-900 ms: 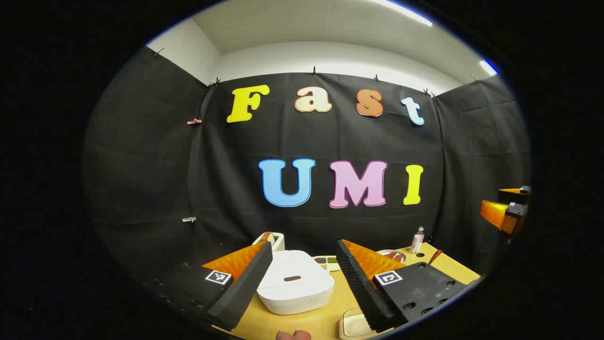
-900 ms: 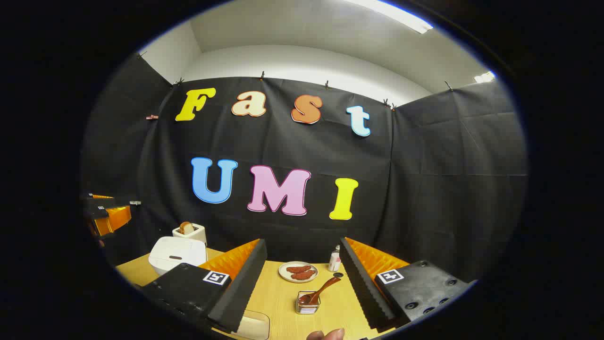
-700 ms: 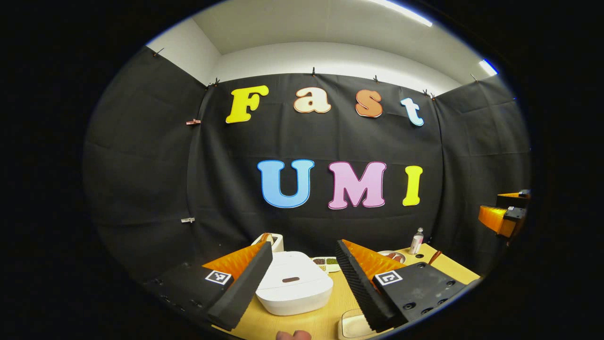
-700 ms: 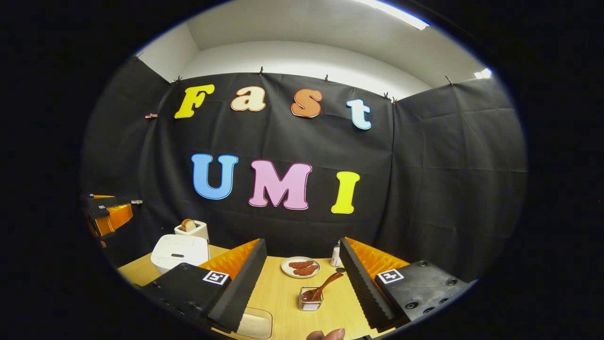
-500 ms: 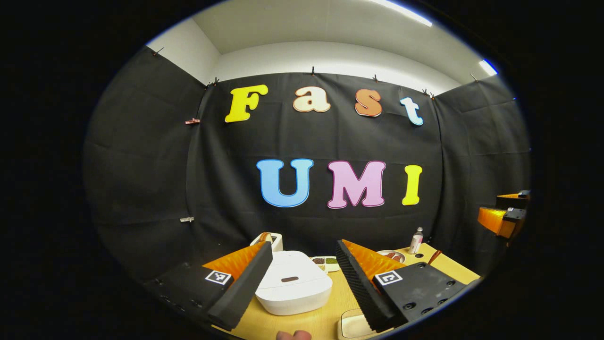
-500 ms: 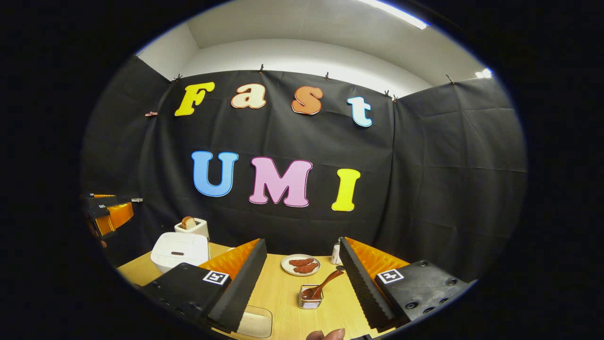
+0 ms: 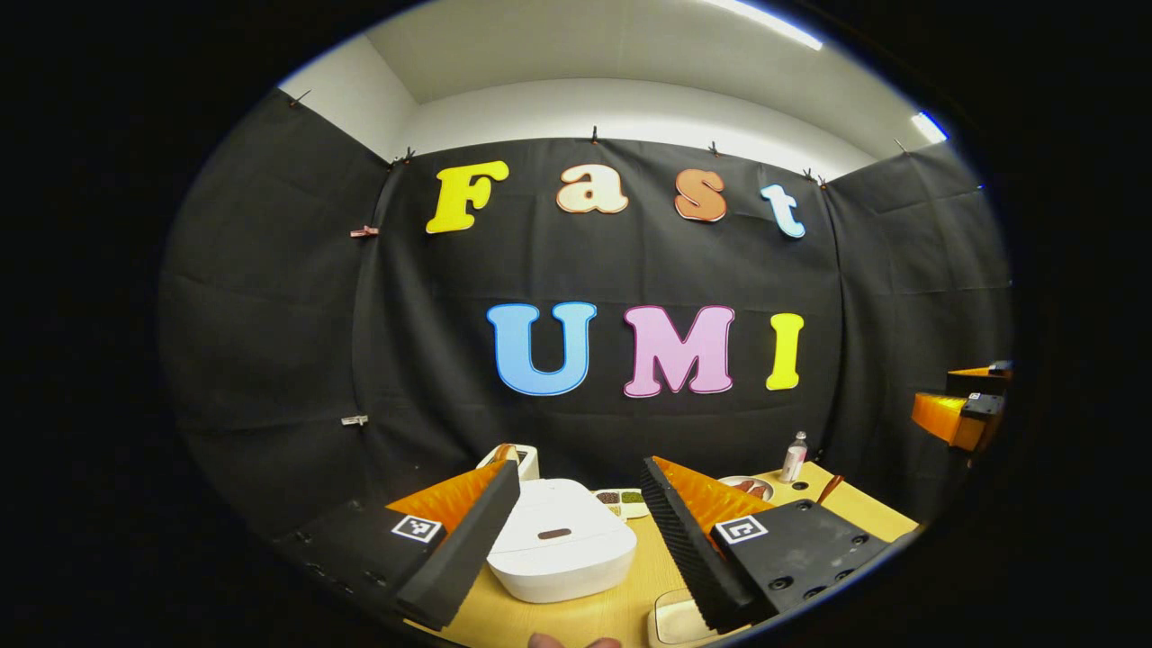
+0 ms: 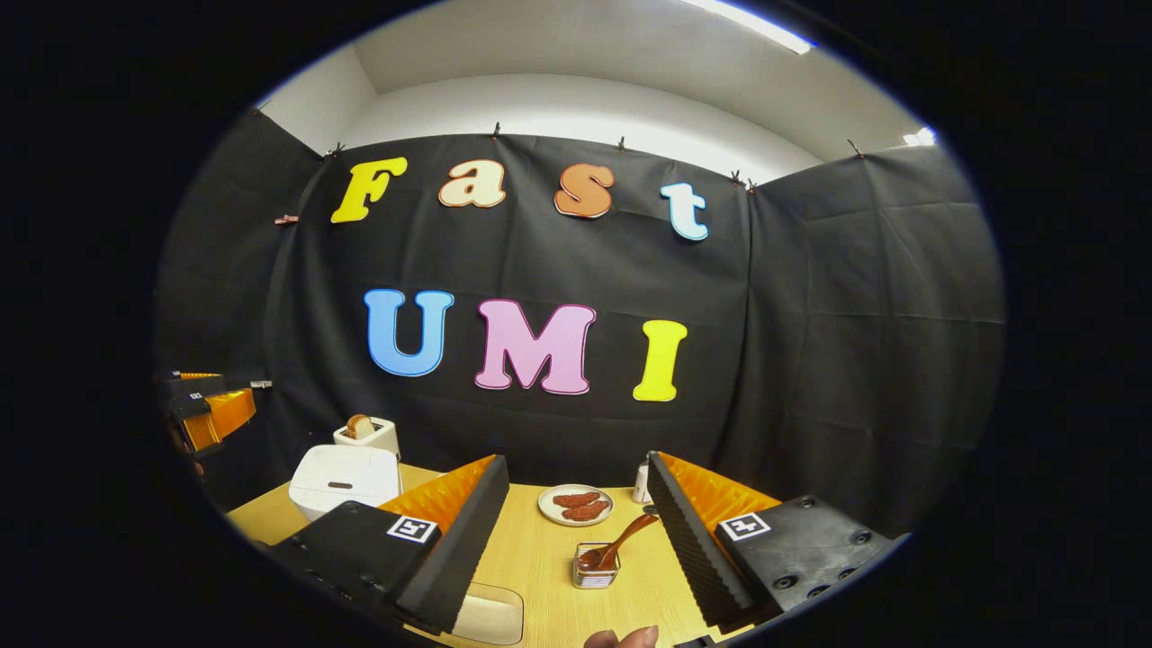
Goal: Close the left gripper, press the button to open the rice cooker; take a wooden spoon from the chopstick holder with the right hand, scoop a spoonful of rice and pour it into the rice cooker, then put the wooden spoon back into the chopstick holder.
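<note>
Right tongs (image 8: pixel 576 531) marginally lower, chopstick holder (image 8: pixel 594 571) between fingers.

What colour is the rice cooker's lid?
White; the rice cooker shows best in the left gripper view.

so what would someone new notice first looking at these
Probably the white rounded rice cooker, lid closed, sitting on the light wooden table straight ahead between the open left gripper's fingers. In the right gripper view, the brown wooden spoon leans out of a small wire chopstick holder, framed by the open right gripper, with a white plate of reddish food behind.
</note>
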The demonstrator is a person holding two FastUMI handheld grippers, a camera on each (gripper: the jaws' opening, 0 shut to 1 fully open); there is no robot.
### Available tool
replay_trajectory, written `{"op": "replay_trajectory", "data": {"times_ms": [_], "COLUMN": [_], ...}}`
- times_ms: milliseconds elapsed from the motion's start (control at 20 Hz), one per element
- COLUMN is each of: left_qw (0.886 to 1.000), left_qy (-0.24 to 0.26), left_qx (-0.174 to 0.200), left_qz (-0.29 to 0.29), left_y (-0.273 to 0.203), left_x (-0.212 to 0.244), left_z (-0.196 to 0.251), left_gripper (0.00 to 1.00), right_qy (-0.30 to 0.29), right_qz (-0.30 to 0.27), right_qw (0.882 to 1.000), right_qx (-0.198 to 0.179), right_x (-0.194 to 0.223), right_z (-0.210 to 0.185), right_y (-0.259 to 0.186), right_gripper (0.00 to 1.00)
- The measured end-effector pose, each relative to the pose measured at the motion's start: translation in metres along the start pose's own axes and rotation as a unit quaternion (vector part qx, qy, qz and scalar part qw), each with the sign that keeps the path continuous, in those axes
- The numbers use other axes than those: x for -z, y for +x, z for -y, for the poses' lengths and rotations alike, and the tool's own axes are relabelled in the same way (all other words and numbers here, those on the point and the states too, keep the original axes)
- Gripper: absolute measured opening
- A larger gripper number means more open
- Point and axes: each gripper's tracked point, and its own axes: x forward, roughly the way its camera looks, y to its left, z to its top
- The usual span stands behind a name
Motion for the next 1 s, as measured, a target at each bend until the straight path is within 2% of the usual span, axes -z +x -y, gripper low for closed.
{"op": "replay_trajectory", "data": {"times_ms": [50, 100, 200, 300, 400, 500, 900, 1000], "left_qw": [1.000, 1.000, 1.000, 1.000, 0.998, 0.996, 0.986, 0.978], "left_qy": [0.001, 0.001, 0.003, 0.011, -0.002, -0.041, -0.066, -0.073], "left_qx": [0.002, 0.003, 0.004, -0.002, 0.009, 0.035, 0.072, 0.092], "left_qz": [0.002, 0.004, -0.001, -0.021, -0.054, -0.076, -0.136, -0.172], "left_y": [0.001, 0.002, 0.006, 0.013, 0.020, 0.026, 0.103, 0.126], "left_x": [-0.001, -0.002, 0.000, 0.011, 0.029, 0.044, 0.103, 0.127], "left_z": [0.000, -0.001, 0.000, -0.004, 0.000, 0.004, -0.039, -0.042], "left_gripper": [0.96, 0.82, 0.65, 0.41, 0.16, 0.07, 0.06, 0.06], "right_qy": [-0.002, -0.004, -0.009, -0.011, -0.012, -0.015, -0.024, -0.025], "right_qz": [-0.001, -0.001, 0.000, -0.001, -0.002, -0.002, -0.008, -0.013], "right_qw": [1.000, 1.000, 1.000, 1.000, 1.000, 1.000, 0.999, 0.999], "right_qx": [0.001, 0.002, 0.004, 0.006, 0.008, 0.010, 0.027, 0.034], "right_x": [0.000, 0.000, 0.001, 0.002, 0.004, 0.004, 0.012, 0.016], "right_z": [-0.001, 0.000, 0.001, 0.002, 0.002, 0.003, 0.014, 0.020], "right_y": [0.001, 0.001, 0.001, 0.003, 0.005, 0.007, 0.009, 0.009], "right_gripper": [0.96, 0.98, 0.98, 0.98, 0.98, 0.98, 0.98, 0.98]}}
